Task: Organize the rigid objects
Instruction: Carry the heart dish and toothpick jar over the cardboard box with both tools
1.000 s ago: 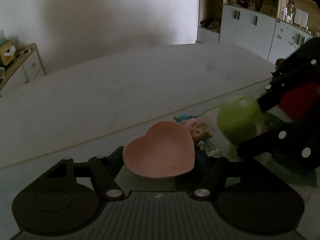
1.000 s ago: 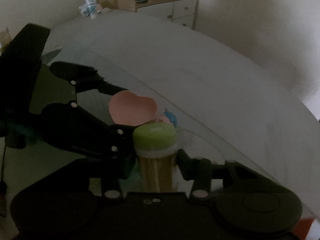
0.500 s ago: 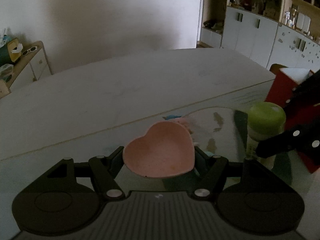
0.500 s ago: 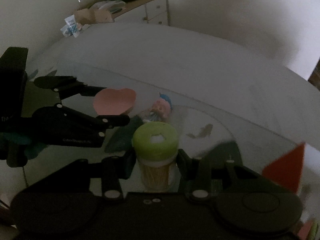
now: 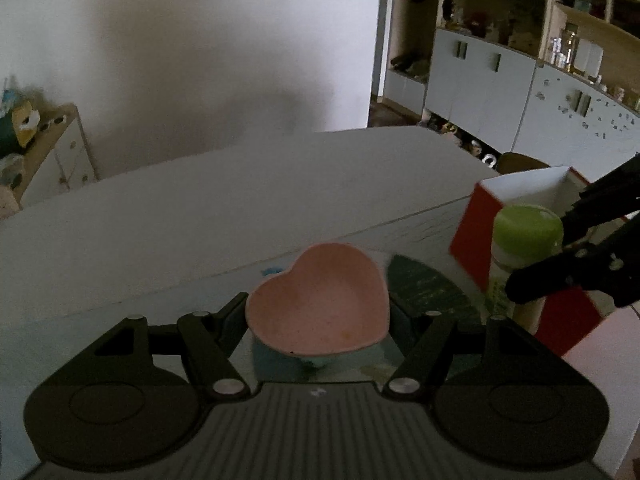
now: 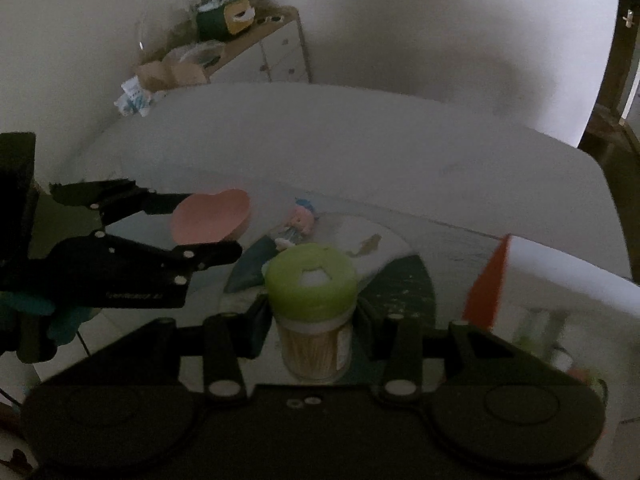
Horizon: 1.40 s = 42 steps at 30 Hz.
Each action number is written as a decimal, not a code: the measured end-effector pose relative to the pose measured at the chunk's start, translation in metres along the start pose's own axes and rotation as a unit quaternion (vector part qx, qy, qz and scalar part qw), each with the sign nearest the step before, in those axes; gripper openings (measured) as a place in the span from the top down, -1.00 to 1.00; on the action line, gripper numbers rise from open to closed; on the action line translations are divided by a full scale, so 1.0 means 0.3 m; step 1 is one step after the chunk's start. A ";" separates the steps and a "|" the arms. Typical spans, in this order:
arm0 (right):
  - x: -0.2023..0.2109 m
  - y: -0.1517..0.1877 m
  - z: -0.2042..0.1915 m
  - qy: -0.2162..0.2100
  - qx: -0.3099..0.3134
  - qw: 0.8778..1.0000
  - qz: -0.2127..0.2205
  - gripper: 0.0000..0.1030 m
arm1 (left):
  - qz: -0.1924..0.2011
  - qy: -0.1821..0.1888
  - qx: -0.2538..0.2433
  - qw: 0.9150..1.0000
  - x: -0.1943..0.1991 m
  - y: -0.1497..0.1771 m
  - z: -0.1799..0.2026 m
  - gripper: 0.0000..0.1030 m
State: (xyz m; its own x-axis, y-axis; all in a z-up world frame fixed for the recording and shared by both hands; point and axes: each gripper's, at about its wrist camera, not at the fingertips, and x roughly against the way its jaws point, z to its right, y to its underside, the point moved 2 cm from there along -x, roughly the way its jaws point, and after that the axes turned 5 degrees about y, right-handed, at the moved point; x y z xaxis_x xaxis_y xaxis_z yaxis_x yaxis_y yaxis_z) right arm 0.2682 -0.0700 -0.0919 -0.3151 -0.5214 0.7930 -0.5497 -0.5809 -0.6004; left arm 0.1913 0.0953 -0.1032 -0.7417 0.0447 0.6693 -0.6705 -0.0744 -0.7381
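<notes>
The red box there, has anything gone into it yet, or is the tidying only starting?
Nothing visibly packed: what shows of the red box looks bare white inside. In hand: the left claw grips the pink heart dish, the right claw the green-lidded toothpick jar, which is held near the box. Left: a small doll lies on the glass table.

Pink heart-shaped dish (image 5: 318,302), hollow side up, clamped between black jaws above the glass tabletop. Clear toothpick jar (image 6: 314,312) with lime-green lid, upright, gripped at its sides. Small doll (image 6: 298,222) lying on the glass. Red box (image 5: 516,240) with white interior, open, at right.
</notes>
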 end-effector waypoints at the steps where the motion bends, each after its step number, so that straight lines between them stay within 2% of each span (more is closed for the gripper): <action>1: 0.017 0.003 0.011 0.001 -0.003 1.000 0.003 0.16 | 0.001 0.002 -0.002 1.000 0.010 -0.011 0.021 -0.39; 10: 0.144 0.045 0.147 0.007 -0.022 0.999 0.024 0.16 | 0.016 0.008 0.001 1.000 0.053 -0.084 0.183 -0.39; 23: 0.275 0.156 0.433 0.044 -0.054 0.997 0.030 0.16 | 0.009 0.030 -0.026 0.999 -0.026 -0.161 0.485 -0.39; 35: 0.305 0.277 0.649 0.074 -0.084 0.994 0.019 0.15 | -0.028 0.057 -0.067 0.996 -0.174 -0.197 0.746 -0.39; 42: 0.282 0.336 0.731 0.092 -0.080 0.993 -0.003 0.15 | -0.077 0.038 -0.091 0.992 -0.300 -0.173 0.849 -0.39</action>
State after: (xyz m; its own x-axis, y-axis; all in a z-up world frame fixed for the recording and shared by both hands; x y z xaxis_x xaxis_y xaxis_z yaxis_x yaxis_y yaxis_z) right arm 0.3556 -0.3098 -0.1081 -0.4397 -0.3867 0.8107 -0.6628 -0.4694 -0.5834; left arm 0.2970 -0.1587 -0.1035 -0.6248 0.1166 0.7720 -0.7628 0.1198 -0.6355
